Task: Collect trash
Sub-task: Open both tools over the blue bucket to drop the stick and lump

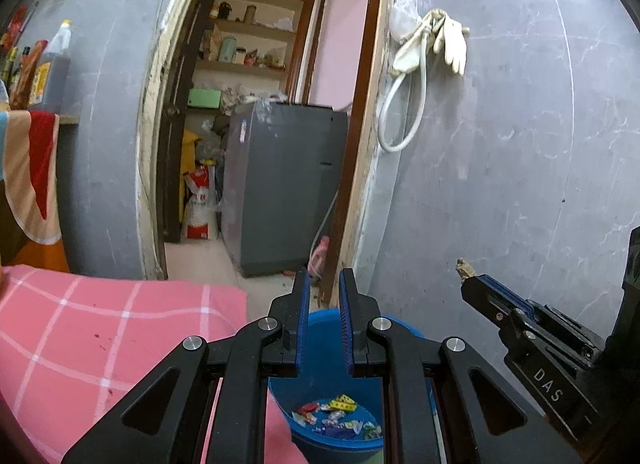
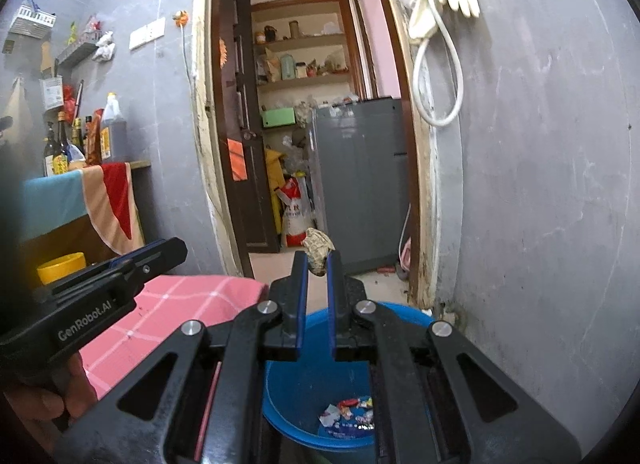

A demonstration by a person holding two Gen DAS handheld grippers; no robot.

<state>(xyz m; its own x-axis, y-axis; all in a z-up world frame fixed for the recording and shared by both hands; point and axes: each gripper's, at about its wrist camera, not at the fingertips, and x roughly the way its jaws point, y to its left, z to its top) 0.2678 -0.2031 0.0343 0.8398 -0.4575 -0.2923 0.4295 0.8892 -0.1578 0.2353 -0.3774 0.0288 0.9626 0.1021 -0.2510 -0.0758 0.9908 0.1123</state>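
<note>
A blue bucket [image 1: 320, 344] [image 2: 308, 368] stands on the floor below both grippers, with several colourful wrappers [image 1: 336, 418] [image 2: 352, 412] at its bottom. My right gripper [image 2: 318, 260] is shut on a crumpled wad of paper [image 2: 318, 248], held at the fingertips above the bucket's far rim. In the left wrist view the right gripper [image 1: 466, 280] comes in from the right with the wad of paper [image 1: 463, 266] at its tip. My left gripper [image 1: 325, 280] hangs over the bucket, shut with only a narrow gap and nothing in it. It also shows as the left gripper [image 2: 176, 248] beside the right one.
A pink checked cloth [image 1: 100, 336] [image 2: 180, 304] covers a surface left of the bucket. Ahead, an open doorway leads to a grey washing machine [image 1: 284, 184] [image 2: 360, 180] and shelves. Gloves and a hose [image 1: 440, 44] hang on the grey wall at right. A yellow tub [image 2: 62, 264] sits at left.
</note>
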